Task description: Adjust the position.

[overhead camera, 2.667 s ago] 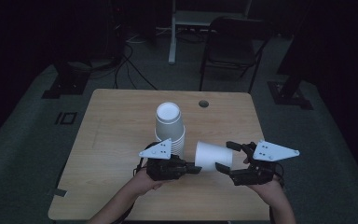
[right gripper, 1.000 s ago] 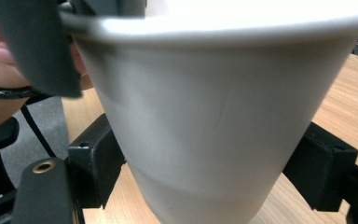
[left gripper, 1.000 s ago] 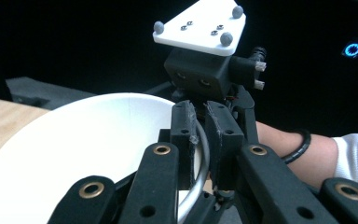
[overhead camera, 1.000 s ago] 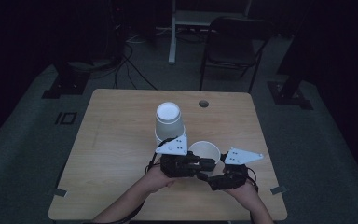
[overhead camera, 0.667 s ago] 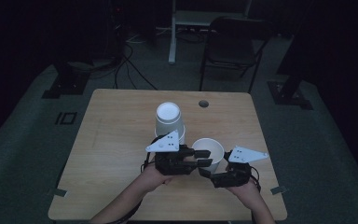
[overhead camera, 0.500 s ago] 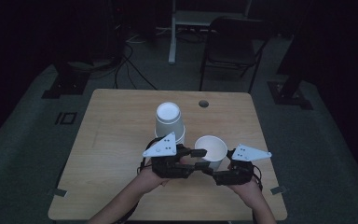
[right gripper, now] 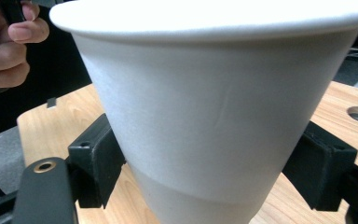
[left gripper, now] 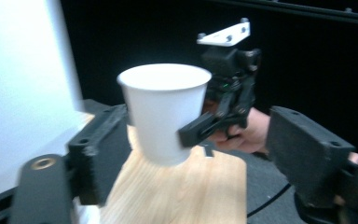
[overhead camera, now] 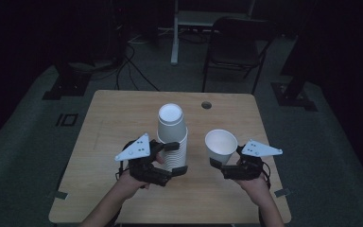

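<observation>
While bare table [overhead camera: 113, 113] lies open toward the far and left edges, the right gripper [overhead camera: 225, 166] clamps one upright paper cup [overhead camera: 220, 145] off the wood near the right edge. The left gripper [overhead camera: 176, 158], jaws just opened wide and empty, sits beside one upturned cup stack [overhead camera: 172, 137].

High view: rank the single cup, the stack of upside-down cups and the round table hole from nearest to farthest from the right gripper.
1. Single cup, upright, clamped in the right gripper.
2. Stack of upside-down cups, to its left.
3. Table hole, near the far edge.
</observation>
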`<action>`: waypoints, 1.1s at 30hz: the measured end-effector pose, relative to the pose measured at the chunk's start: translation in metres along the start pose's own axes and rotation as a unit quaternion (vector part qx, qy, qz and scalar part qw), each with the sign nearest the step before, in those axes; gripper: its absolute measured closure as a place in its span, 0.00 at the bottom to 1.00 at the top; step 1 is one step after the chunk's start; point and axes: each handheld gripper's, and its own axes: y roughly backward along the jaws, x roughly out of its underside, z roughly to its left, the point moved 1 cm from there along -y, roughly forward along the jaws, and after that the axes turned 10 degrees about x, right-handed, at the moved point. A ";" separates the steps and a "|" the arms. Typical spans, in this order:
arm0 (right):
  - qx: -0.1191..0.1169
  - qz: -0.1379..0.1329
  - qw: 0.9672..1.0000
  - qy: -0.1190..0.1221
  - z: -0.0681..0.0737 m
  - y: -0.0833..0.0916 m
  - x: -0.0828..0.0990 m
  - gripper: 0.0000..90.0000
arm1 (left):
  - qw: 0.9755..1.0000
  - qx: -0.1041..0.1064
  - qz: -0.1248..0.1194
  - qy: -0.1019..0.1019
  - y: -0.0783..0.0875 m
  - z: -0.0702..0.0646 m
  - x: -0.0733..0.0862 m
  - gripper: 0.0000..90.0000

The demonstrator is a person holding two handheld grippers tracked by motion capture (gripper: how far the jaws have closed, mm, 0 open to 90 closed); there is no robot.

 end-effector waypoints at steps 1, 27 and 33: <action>0.001 0.000 1.000 -0.001 -0.001 0.000 0.000 0.23 | 1.000 -0.006 -0.001 0.004 0.004 0.001 0.002 0.21; 0.082 -0.007 0.996 -0.024 -0.044 -0.022 0.021 0.23 | 0.973 -0.215 0.063 0.047 0.094 0.025 0.109 0.02; 0.097 -0.007 0.994 -0.041 -0.058 -0.035 0.029 0.23 | 0.947 -0.292 0.120 0.059 0.104 0.033 0.134 0.02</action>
